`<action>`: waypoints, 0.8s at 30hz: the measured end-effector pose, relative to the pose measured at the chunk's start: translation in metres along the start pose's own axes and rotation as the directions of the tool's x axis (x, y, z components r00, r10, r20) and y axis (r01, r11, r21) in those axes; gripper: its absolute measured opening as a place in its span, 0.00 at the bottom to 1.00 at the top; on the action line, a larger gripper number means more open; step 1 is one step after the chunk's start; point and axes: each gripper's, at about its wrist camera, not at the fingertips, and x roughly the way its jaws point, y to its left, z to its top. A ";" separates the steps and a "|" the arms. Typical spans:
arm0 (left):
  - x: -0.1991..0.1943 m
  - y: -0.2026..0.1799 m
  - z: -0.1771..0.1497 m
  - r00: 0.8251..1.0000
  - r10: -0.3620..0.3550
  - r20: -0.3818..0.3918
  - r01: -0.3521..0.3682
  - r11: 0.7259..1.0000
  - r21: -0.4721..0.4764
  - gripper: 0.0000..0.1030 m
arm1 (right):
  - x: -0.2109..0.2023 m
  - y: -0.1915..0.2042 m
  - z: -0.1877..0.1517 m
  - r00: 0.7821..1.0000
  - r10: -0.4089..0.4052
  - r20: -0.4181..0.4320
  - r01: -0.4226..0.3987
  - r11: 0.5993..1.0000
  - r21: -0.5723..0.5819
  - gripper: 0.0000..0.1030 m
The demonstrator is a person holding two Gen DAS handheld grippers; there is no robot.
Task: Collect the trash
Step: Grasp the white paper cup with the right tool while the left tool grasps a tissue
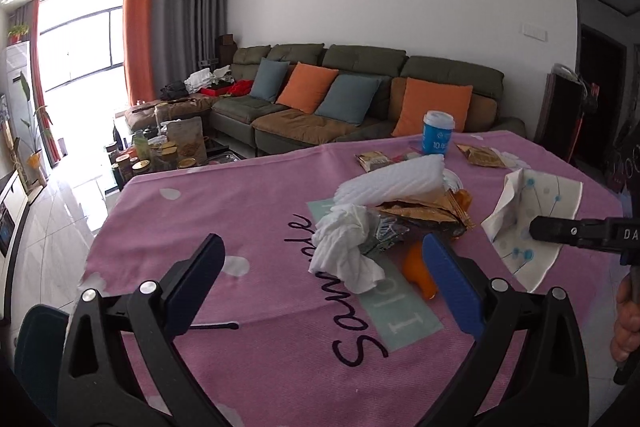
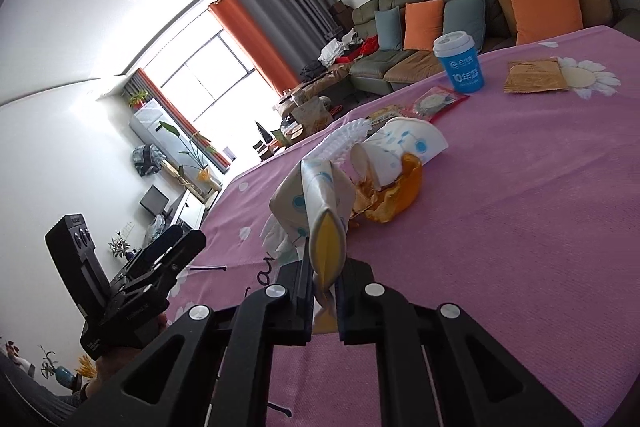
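Fingers of the right gripper (image 2: 324,291) pinch a flattened paper cup (image 2: 320,211) above the pink surface (image 2: 520,227); the left gripper (image 1: 320,267) gapes wide before the trash pile (image 1: 384,215).

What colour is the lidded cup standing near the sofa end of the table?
The cup is blue with white lettering and a white lid, clearest in the right wrist view.

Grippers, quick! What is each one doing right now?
Left gripper: open, holding nothing.
Right gripper: closed on a flattened paper cup.
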 end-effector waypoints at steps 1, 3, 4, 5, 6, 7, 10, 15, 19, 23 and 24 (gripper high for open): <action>0.007 -0.003 0.001 1.000 0.008 -0.018 -0.008 1.000 0.020 0.95 | -0.003 -0.004 0.002 1.000 0.002 0.004 -0.002 1.000 0.005 0.07; 0.023 -0.008 0.002 0.999 -0.001 -0.051 0.004 0.999 0.051 0.95 | -0.006 -0.007 0.003 1.000 0.001 0.013 -0.001 1.000 0.014 0.07; 0.031 -0.007 0.003 0.997 -0.001 -0.072 0.005 0.999 0.052 0.95 | -0.007 -0.008 0.002 1.000 0.000 0.016 -0.001 1.000 0.017 0.07; 0.039 -0.006 0.003 0.995 0.002 -0.102 0.004 0.999 0.053 0.95 | -0.007 -0.009 0.002 1.000 0.002 0.018 -0.003 1.000 0.020 0.07; 0.047 -0.005 0.003 0.992 -0.017 -0.126 0.023 0.999 0.048 0.95 | -0.007 -0.011 0.002 1.000 0.004 0.018 -0.004 1.000 0.023 0.07; 0.055 -0.003 0.004 0.989 -0.017 -0.150 0.024 0.999 0.041 0.95 | -0.007 -0.012 0.002 1.000 0.002 0.018 -0.002 1.000 0.025 0.07; 0.079 0.001 0.004 0.969 -0.038 -0.245 0.043 0.999 0.018 0.89 | -0.007 -0.016 0.002 1.000 -0.004 0.021 0.003 0.999 0.037 0.07; 0.109 0.008 -0.002 0.929 -0.063 -0.364 0.058 0.998 -0.027 0.57 | -0.011 -0.024 0.002 0.999 -0.015 0.029 0.014 0.999 0.046 0.07; 0.114 0.010 -0.005 0.924 -0.072 -0.376 0.065 0.997 -0.031 0.34 | -0.014 -0.029 0.003 0.999 -0.031 0.035 0.029 0.998 0.049 0.07; 0.116 0.017 -0.007 0.926 -0.080 -0.369 0.061 0.996 -0.061 0.04 | -0.014 -0.029 0.005 0.999 -0.036 0.039 0.035 0.999 0.042 0.07; 0.115 0.019 -0.007 0.930 -0.087 -0.356 0.065 0.995 -0.072 0.04 | -0.014 -0.027 0.004 0.999 -0.037 0.040 0.035 0.999 0.036 0.07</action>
